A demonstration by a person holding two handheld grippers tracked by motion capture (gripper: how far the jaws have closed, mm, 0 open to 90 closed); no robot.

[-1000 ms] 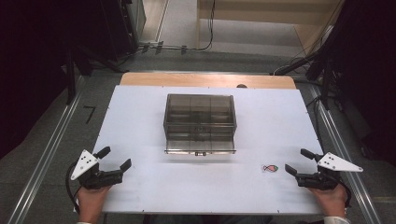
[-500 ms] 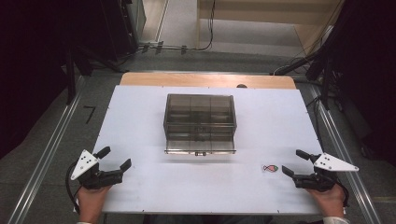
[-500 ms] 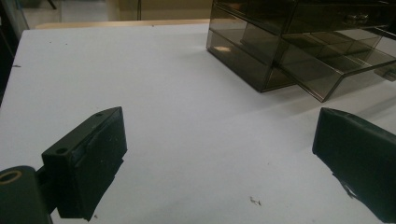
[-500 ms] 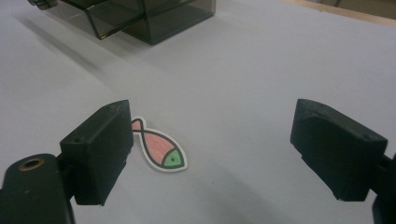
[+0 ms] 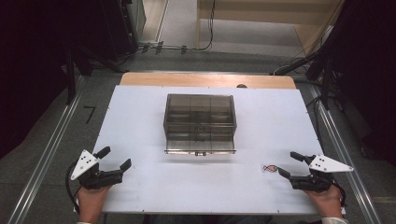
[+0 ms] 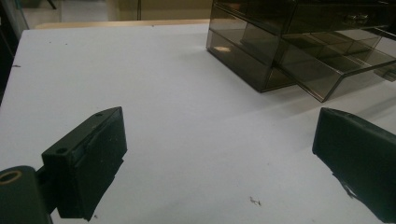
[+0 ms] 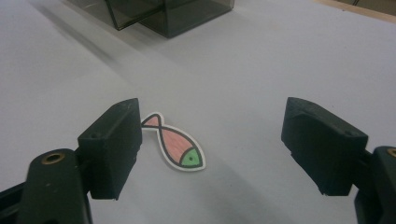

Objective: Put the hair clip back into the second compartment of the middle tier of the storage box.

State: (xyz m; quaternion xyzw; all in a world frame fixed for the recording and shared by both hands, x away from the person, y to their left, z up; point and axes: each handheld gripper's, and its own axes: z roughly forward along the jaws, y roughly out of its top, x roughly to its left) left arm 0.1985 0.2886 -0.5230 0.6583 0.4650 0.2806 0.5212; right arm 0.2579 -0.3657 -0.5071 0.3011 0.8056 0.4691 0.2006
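Bench: a white rectangular bench (image 5: 140,121) with a person's two hands at its near edge, one at each corner.
Drawer box: a smoky, see-through plastic drawer box (image 5: 200,116) stands mid-bench, its lowest drawer (image 5: 200,145) pulled out toward the near side and looking empty, though the tinted plastic makes that hard to be sure of.
Fish: a small flat cut-out fish with a pink body and a green head (image 7: 173,148) lies flat on the bench at the near right, well apart from the box.
Right gripper: the right gripper (image 5: 291,164) is low over the bench just beside the fish, jaws wide apart with nothing held; in the right gripper view the fish's tail is close against the left-hand jaw, not centred.
Left gripper: the left gripper (image 5: 114,157) sits at the near left, jaws apart and empty, far from everything.
Step in hand: I'd judge it the approach to picking up the fish.
Next move: it calls for shifting the right jaws to straddle the fish, then closing low, since so thin a piece gives little edge; the open drawer seems the likely place for it.
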